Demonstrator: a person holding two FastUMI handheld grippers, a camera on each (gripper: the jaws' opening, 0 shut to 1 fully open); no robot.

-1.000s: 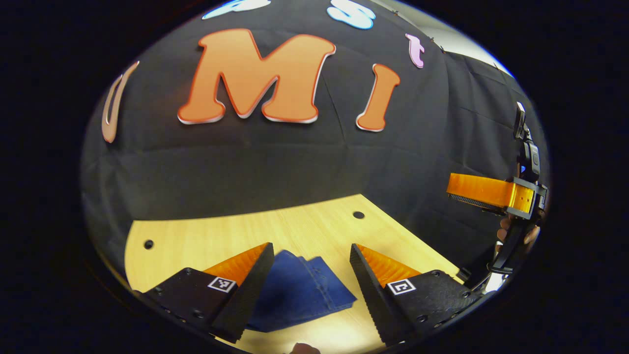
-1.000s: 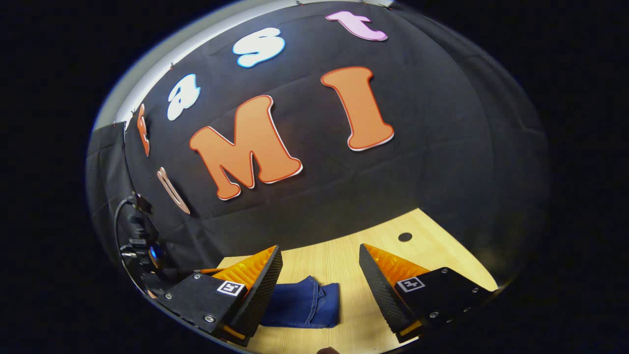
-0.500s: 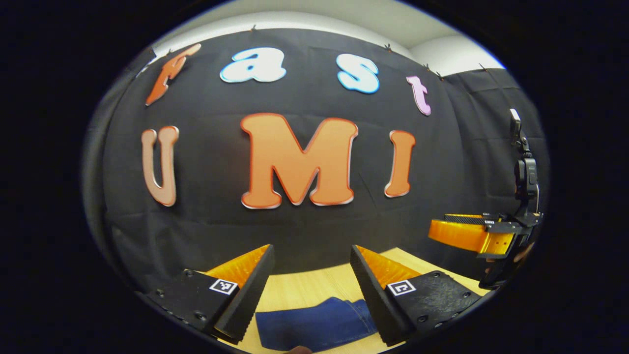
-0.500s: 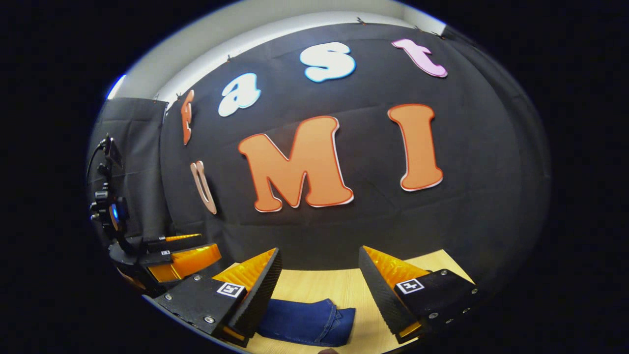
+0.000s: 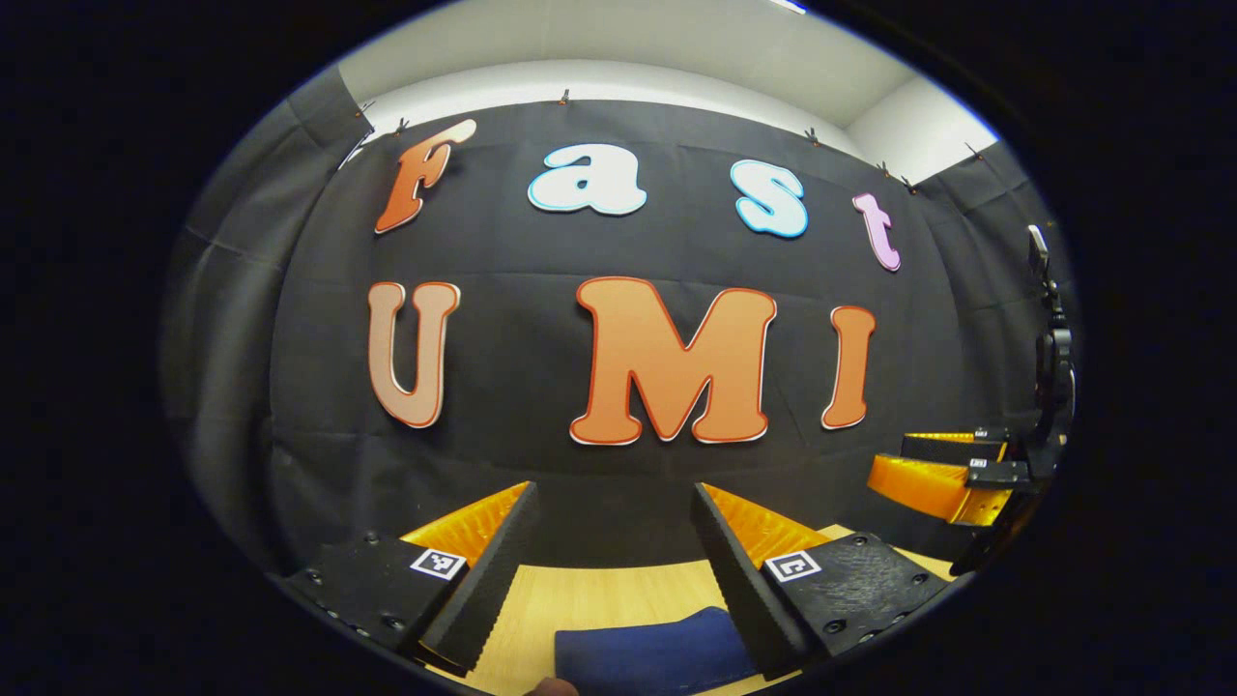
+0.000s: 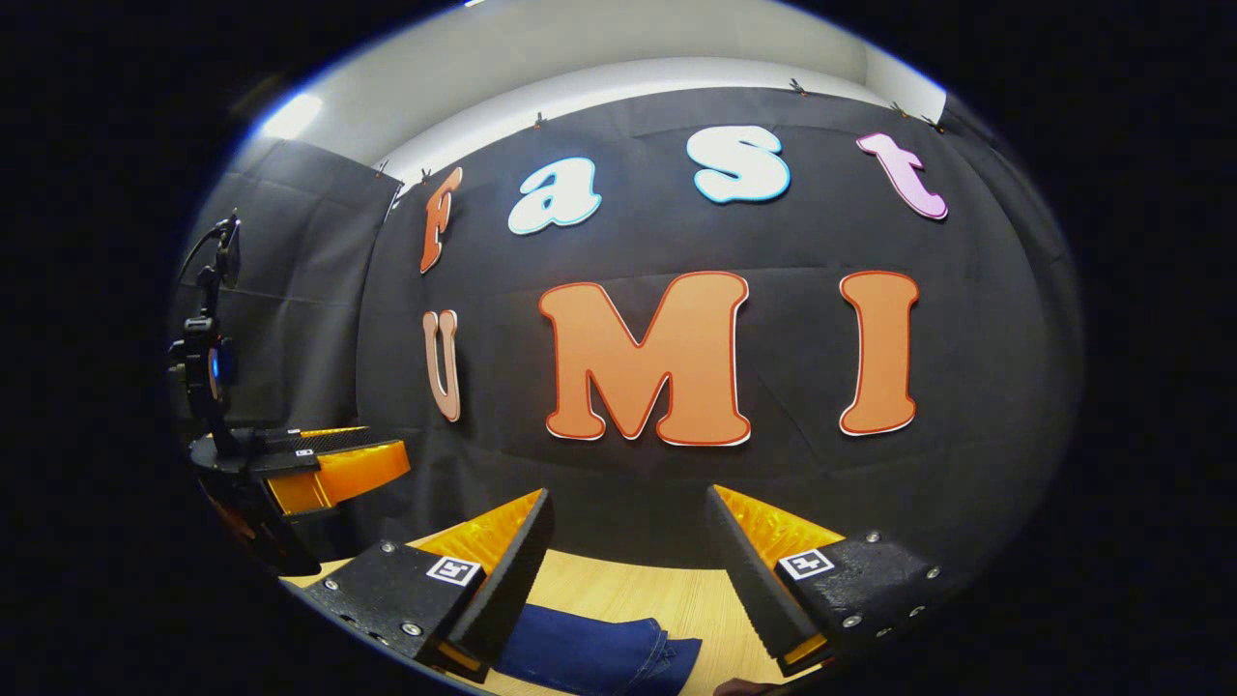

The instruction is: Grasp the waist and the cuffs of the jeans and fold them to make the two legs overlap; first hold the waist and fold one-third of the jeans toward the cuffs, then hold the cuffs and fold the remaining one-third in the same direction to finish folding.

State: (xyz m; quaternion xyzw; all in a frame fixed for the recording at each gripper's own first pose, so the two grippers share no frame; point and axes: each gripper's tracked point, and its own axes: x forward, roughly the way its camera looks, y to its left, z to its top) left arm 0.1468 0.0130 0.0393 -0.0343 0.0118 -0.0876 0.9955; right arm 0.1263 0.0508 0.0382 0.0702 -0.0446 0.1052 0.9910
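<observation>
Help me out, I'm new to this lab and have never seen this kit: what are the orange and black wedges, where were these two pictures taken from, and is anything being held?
No robot arm here: a person carries a two-finger gripper in each hand, and each gripper has a fisheye camera looking forward along its own fingers. The wedges at the bottom of the left gripper view are the left gripper; those in the right gripper view are the right gripper. Each view also catches the other gripper off to the side. Both grippers are open and hold nothing. Below them, on the wooden table, lie folded blue jeans, a compact bundle partly hidden behind the fingers. Both cameras are tilted up toward the booth's black cloth wall.
</observation>
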